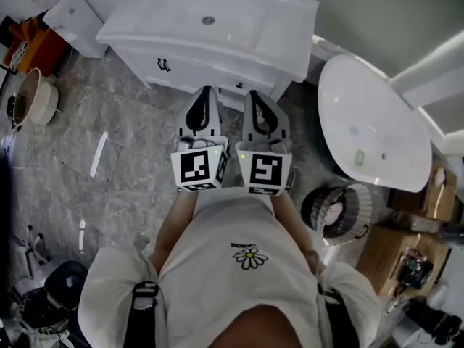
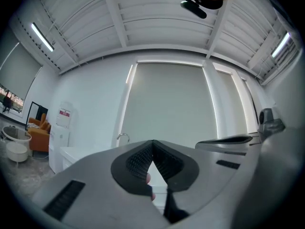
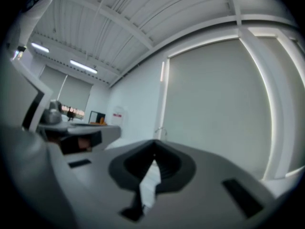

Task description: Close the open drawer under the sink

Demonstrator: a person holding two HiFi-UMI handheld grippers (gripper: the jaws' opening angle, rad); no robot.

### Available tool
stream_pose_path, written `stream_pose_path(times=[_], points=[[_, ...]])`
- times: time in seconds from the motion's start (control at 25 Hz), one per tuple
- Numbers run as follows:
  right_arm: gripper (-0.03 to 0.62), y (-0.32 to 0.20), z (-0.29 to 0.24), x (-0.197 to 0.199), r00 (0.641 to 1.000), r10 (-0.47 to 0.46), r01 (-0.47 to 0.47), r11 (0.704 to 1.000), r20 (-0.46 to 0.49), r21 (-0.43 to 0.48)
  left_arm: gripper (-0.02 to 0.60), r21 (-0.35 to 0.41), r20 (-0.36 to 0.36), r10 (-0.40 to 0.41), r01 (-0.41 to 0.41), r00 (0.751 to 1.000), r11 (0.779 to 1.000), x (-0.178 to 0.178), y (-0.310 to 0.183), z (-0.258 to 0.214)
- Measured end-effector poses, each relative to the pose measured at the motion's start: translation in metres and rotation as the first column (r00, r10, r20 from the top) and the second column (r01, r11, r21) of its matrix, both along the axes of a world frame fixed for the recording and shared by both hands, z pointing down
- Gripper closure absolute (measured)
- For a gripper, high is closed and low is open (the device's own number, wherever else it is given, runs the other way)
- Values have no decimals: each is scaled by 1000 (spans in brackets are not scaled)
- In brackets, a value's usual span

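Note:
The white sink cabinet point(image 1: 210, 27) stands straight ahead in the head view, its front showing two dark drawer handles point(image 1: 164, 65); I cannot tell whether a drawer stands out from the front. My left gripper point(image 1: 205, 93) and right gripper point(image 1: 255, 96) are held side by side at chest height, tips towards the cabinet front and apart from it. Both are shut with nothing between the jaws. In the left gripper view my left gripper point(image 2: 152, 142) looks level at the faucet point(image 2: 123, 137) and the wall. In the right gripper view my right gripper point(image 3: 153, 143) faces the same wall.
A white oval tub point(image 1: 370, 125) stands on its pedestal at the right, with a round basket point(image 1: 337, 210) and cardboard boxes point(image 1: 395, 252) below it. At the left are a beige basin point(image 1: 32, 96), an orange seat point(image 1: 36, 46) and a small white cabinet point(image 1: 72, 20). Grey tiled floor point(image 1: 123, 158) lies in front.

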State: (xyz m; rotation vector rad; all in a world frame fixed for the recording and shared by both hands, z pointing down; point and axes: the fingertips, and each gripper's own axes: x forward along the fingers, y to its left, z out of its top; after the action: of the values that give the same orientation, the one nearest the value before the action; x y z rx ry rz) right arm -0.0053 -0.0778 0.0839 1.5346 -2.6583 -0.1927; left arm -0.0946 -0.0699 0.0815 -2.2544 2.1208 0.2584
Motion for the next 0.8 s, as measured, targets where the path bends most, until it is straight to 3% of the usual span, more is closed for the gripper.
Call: stream_pose_path(times=[0.56,0.8], points=[[568,14,26,64,999,28,-26,997,28,-78,560,-16,11,-23,24,1000,1000,43,10,17],[568,17,34,69,999,19,-15,996,40,-89,560,-23,32,-31,32,999,999,49,19,23]])
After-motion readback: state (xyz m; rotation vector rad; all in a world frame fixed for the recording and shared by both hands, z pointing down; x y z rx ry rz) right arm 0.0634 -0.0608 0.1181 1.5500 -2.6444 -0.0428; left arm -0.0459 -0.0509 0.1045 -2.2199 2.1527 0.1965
